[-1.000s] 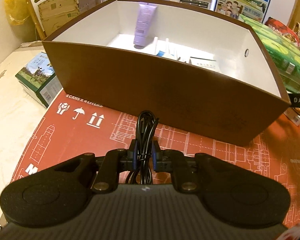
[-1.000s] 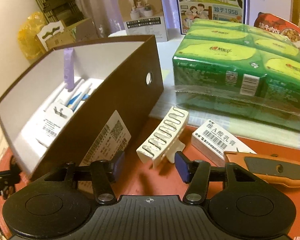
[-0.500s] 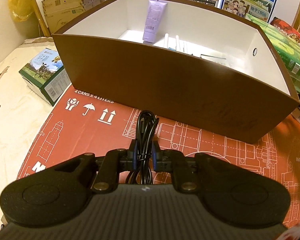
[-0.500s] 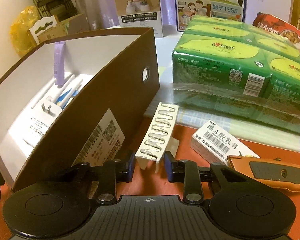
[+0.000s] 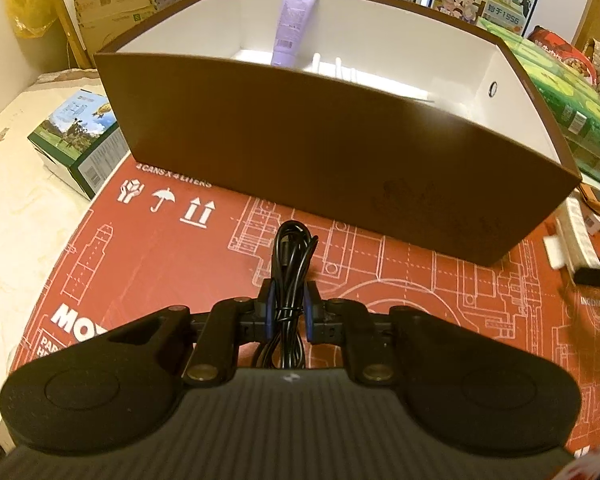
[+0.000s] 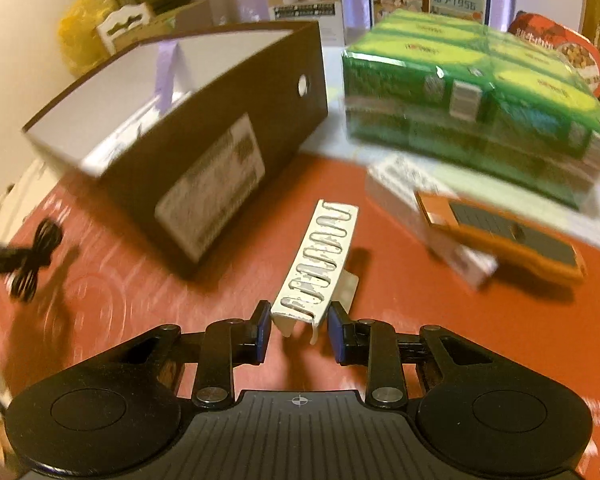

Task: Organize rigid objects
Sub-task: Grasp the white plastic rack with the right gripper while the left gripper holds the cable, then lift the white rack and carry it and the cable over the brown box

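Observation:
My left gripper (image 5: 287,308) is shut on a coiled black cable (image 5: 290,264), held above the red cardboard sheet (image 5: 140,264) in front of the brown box (image 5: 320,148). The box holds a purple tube (image 5: 294,28) and white items. In the right wrist view my right gripper (image 6: 298,330) stands around the near end of a white hair claw clip (image 6: 320,260), its jaws close beside the clip; contact is unclear in the blur. The brown box (image 6: 220,152) stands to its left.
An orange utility knife (image 6: 504,232) lies on a small white box (image 6: 420,216) at the right. A green tissue pack (image 6: 480,96) stands behind. A green carton (image 5: 76,140) lies left of the brown box. The left gripper's cable (image 6: 32,260) shows at far left.
My right gripper has moved onto the hair clip and its jaws have narrowed around it; the view has tilted. My left gripper has drawn back and lower with the cable.

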Available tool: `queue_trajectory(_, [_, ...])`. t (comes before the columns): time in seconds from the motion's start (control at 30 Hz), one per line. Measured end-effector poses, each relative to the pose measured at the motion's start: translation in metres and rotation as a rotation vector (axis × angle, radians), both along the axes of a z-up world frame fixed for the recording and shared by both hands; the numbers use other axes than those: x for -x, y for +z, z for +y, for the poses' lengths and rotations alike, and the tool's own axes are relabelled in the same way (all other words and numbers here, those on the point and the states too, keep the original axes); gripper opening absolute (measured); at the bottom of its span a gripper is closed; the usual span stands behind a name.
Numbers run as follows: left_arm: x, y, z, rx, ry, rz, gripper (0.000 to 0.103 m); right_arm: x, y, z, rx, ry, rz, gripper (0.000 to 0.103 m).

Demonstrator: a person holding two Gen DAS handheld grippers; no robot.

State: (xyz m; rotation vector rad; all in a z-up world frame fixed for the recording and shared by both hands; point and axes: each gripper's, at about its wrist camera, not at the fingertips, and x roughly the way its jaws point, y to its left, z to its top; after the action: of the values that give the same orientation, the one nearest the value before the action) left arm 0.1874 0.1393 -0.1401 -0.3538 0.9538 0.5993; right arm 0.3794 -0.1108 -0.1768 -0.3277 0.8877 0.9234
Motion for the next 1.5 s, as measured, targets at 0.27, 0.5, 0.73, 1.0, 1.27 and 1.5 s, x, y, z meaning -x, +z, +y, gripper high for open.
queue_trajectory(0.27, [0.001, -0.003, -0.006, 0.017, -0.017, 0.006, 0.011, 0.007, 0.011, -0.037, 0.039, 0.02, 0.071, 0.031])
queue_trajectory(0.5, [0.001, -0.001, -0.006, 0.008, -0.016, -0.003, 0.011, -0.001, 0.026, -0.013, -0.002, -0.083, 0.05, 0.051])
queue_trajectory(0.73, [0.006, 0.003, -0.004, -0.001, 0.0, -0.012, 0.011, -0.017, 0.013, 0.014, 0.052, -0.149, 0.029, 0.051])
queue_trajectory(1.0, [0.013, 0.017, -0.002, -0.011, 0.008, -0.032, 0.011, -0.022, -0.001, 0.022, 0.101, -0.152, 0.04, 0.025])
queue_trajectory(1.27, [0.016, 0.039, 0.003, -0.038, 0.0, -0.045, 0.011, -0.016, 0.027, 0.007, 0.031, -0.164, 0.034, 0.025])
queue_trajectory(1.5, [0.019, 0.064, 0.01, -0.069, -0.005, -0.068, 0.011, -0.003, 0.073, -0.002, -0.069, -0.158, 0.013, 0.025])
